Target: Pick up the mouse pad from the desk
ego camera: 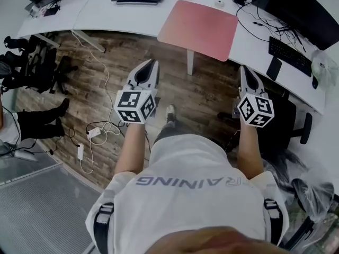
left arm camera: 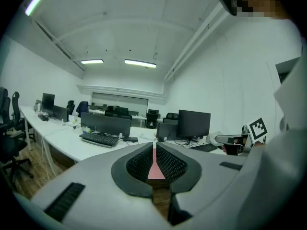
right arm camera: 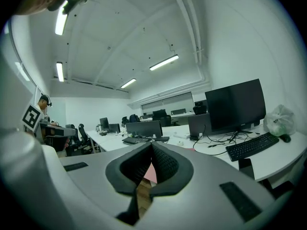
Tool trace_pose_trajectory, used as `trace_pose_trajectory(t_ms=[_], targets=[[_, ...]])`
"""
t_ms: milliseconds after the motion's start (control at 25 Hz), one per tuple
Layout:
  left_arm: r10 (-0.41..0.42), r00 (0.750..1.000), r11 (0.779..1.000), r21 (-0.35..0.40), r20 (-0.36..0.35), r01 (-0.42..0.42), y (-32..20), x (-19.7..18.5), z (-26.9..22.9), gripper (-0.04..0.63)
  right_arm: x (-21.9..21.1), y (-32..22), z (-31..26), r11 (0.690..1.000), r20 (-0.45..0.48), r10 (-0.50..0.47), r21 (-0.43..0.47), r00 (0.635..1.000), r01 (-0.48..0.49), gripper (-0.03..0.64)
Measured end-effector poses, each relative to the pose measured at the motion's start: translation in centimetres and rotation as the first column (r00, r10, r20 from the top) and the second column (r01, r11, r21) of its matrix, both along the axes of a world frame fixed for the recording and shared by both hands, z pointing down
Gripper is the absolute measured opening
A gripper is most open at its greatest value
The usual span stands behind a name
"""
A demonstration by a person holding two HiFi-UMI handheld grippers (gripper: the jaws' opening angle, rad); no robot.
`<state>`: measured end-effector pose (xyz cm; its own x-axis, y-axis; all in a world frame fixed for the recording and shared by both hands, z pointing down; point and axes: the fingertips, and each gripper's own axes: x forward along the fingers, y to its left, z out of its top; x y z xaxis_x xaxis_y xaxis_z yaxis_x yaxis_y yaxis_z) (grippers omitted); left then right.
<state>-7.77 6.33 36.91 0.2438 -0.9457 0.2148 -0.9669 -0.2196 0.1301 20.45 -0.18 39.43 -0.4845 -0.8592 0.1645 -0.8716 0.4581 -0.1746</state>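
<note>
Two tools, the left tool (ego camera: 150,63) and the right tool (ego camera: 244,69), are both pressed together with nothing between them, pointing at the counter (ego camera: 127,20). The pink mouse pad (ego camera: 198,29) lies flat by the counter's near rim, untouched, so this reads as the approach step. The next move probably calls for closing in, spreading one tool and pinching the pad's near edge. Only readable writing is the shirt (ego camera: 185,194) print, upside down and partly cut off: "RAINING".
</note>
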Motion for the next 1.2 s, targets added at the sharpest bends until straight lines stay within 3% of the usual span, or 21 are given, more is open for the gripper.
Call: trace_pose_trajectory(t_ms=[800,1200], targets=[[0.181,0.982,0.983,-0.014,-0.06,-0.182,-13.5,-9.8,1.4,0.046,-9.9,-8.1,-1.0,0.991,-0.088,0.136,0.011,0.987,-0.136,0.023],[0.238,0.97,0.969,-0.048,-0.055,-0.241,-18.0,-11.4,3.1,0.046,-11.1,-10.6,1.2,0.979,-0.093,0.198,-0.025,0.976,-0.201,0.023]])
